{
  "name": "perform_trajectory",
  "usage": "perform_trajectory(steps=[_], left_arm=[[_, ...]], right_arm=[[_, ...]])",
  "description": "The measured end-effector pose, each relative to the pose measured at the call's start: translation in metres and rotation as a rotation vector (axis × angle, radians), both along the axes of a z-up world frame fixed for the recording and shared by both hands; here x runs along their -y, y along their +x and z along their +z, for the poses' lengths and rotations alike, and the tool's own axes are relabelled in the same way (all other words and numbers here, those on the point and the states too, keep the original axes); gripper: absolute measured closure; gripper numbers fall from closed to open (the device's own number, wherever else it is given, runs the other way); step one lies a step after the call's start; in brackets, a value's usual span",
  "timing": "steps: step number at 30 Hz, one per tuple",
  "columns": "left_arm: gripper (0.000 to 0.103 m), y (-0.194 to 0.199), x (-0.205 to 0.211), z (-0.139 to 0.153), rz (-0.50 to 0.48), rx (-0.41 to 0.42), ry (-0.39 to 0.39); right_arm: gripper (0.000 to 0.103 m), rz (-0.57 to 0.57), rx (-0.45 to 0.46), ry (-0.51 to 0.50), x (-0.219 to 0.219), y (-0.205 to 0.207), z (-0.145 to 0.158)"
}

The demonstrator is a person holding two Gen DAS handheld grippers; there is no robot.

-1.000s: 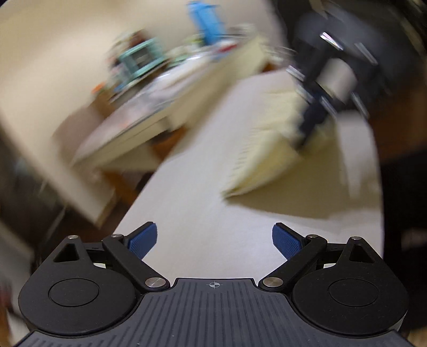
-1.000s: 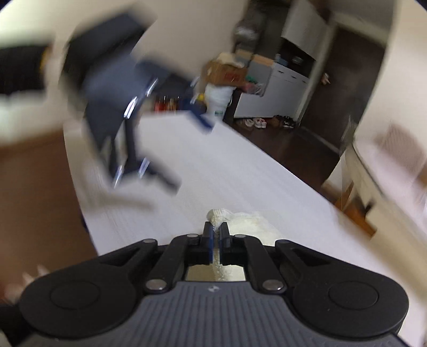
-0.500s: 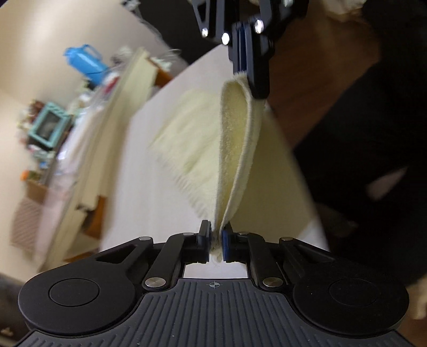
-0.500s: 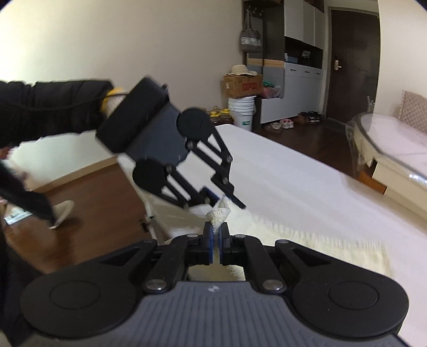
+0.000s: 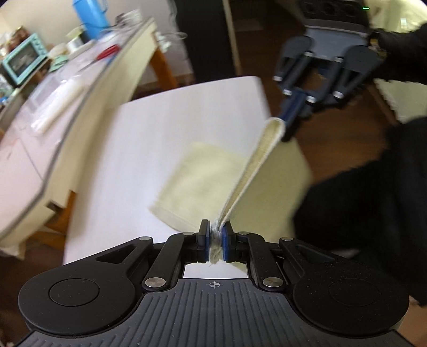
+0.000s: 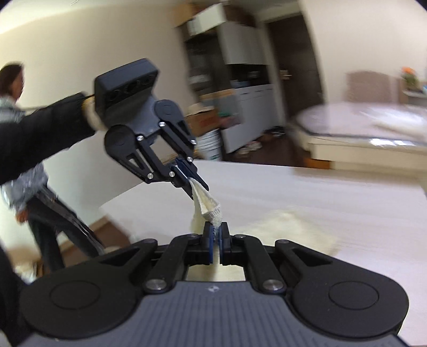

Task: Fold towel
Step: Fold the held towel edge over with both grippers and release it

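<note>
From the left wrist view, we see our left gripper (image 5: 214,241) pinched tight on a frayed corner of the pale yellow towel (image 5: 205,184), with loose threads poking out between the blue pads (image 5: 225,240). A doubled edge of the towel runs taut, up and to the right, to the right gripper (image 5: 289,114), which is clamped on the far end of that edge where it loops over. Beneath this raised strip the rest of the cloth spreads out, blurred, over the white table (image 5: 160,133); whether it lies flat on the surface we cannot tell. A second, paler table (image 5: 61,112) stands to the left, carrying a teal oven (image 5: 22,57) and a blue jug (image 5: 89,17).

From the right wrist view, our right gripper (image 6: 216,240) is closed on the towel (image 6: 206,205), which bunches into a small cone with a ribbed hem just above the fingertips. The cloth rises steeply to the left gripper (image 6: 190,178), also clamped on it, held above the white table (image 6: 320,192). More towel lies blurred on the tabletop to the right of our fingers.
</note>
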State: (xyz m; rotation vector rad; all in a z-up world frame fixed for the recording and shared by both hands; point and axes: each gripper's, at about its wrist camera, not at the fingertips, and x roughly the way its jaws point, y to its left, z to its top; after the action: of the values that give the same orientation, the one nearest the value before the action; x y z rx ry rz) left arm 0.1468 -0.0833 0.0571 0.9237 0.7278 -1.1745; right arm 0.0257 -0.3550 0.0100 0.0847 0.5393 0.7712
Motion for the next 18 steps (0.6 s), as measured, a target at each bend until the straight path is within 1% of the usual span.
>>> perform_trajectory(steps=[4, 8, 10, 12, 14, 15, 16, 17, 18], left_arm=[[0.093, 0.036, 0.027, -0.029, 0.026, -0.004, 0.027], [0.093, 0.056, 0.037, -0.045, 0.05, -0.03, 0.034], [0.093, 0.062, 0.034, -0.053, 0.059, -0.038, 0.033], [0.091, 0.069, 0.032, -0.062, 0.071, -0.052, 0.024], [0.086, 0.071, 0.033, -0.065, 0.074, -0.057, 0.022], [0.082, 0.074, 0.033, -0.069, 0.077, -0.059, 0.016], [0.08, 0.077, 0.033, -0.071, 0.082, -0.058, 0.009], [0.073, 0.079, 0.032, -0.07, 0.09, -0.055, -0.001], [0.071, 0.081, 0.029, -0.069, 0.1, -0.053, -0.012]], right_arm=[[0.098, -0.082, -0.059, 0.009, 0.013, 0.033, -0.013], [0.098, -0.121, -0.128, 0.02, 0.023, 0.067, -0.025], [0.098, -0.127, -0.158, 0.022, 0.035, 0.061, -0.033], [0.098, -0.135, -0.171, 0.006, 0.038, 0.059, -0.036], [0.097, -0.148, -0.188, -0.013, 0.041, 0.057, -0.04], [0.093, -0.158, -0.199, -0.027, 0.041, 0.058, -0.042], [0.091, -0.166, -0.197, -0.027, 0.044, 0.055, -0.046], [0.084, -0.188, -0.185, -0.03, 0.047, 0.051, -0.047], [0.084, -0.204, -0.167, -0.031, 0.05, 0.046, -0.047]])
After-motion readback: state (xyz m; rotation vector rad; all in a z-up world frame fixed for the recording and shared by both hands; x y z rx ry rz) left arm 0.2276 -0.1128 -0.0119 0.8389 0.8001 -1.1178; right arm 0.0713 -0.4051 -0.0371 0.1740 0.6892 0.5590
